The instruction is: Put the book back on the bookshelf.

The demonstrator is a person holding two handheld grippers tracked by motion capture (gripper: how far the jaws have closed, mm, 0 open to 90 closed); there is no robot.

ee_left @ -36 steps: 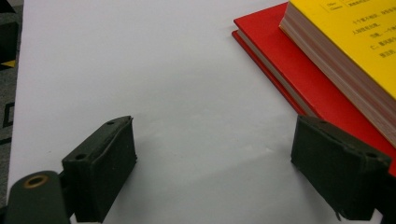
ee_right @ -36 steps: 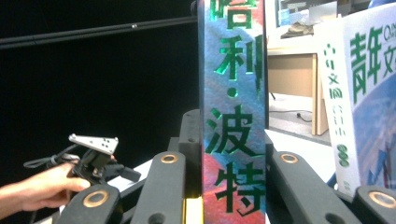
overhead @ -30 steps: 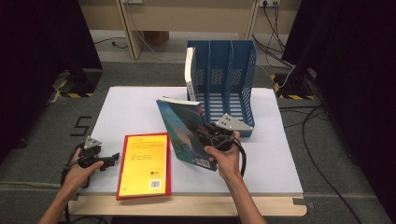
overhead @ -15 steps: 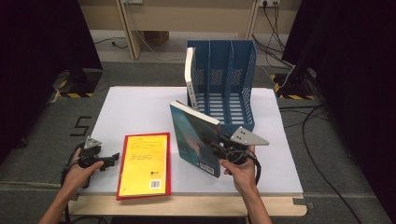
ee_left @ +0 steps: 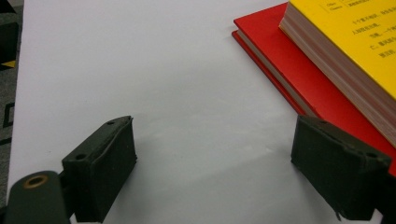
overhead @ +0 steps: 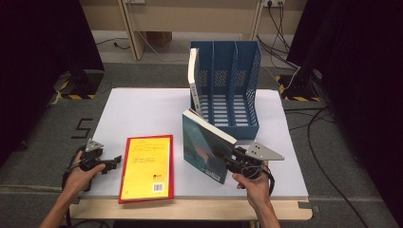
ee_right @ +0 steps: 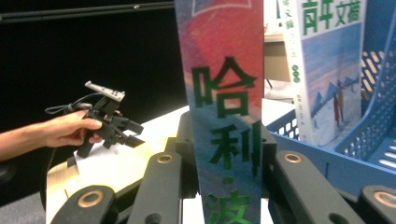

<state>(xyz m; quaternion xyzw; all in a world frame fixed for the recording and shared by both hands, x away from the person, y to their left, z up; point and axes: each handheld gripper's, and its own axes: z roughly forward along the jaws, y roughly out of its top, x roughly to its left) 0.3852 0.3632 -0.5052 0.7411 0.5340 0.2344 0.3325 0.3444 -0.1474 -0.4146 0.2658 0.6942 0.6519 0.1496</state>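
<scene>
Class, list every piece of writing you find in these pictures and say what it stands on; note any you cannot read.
"哈利·波": green characters down the spine of the held book, clamped in the right hand-held gripper.
"青年文摘": green title on the book in the blue file rack.
"5": marked on the floor.
Yellow book: small printed lines, too blurred to read; barcode unreadable.

"哈利·波", seemingly, on teal book's spine (ee_right: 224, 116)
</scene>
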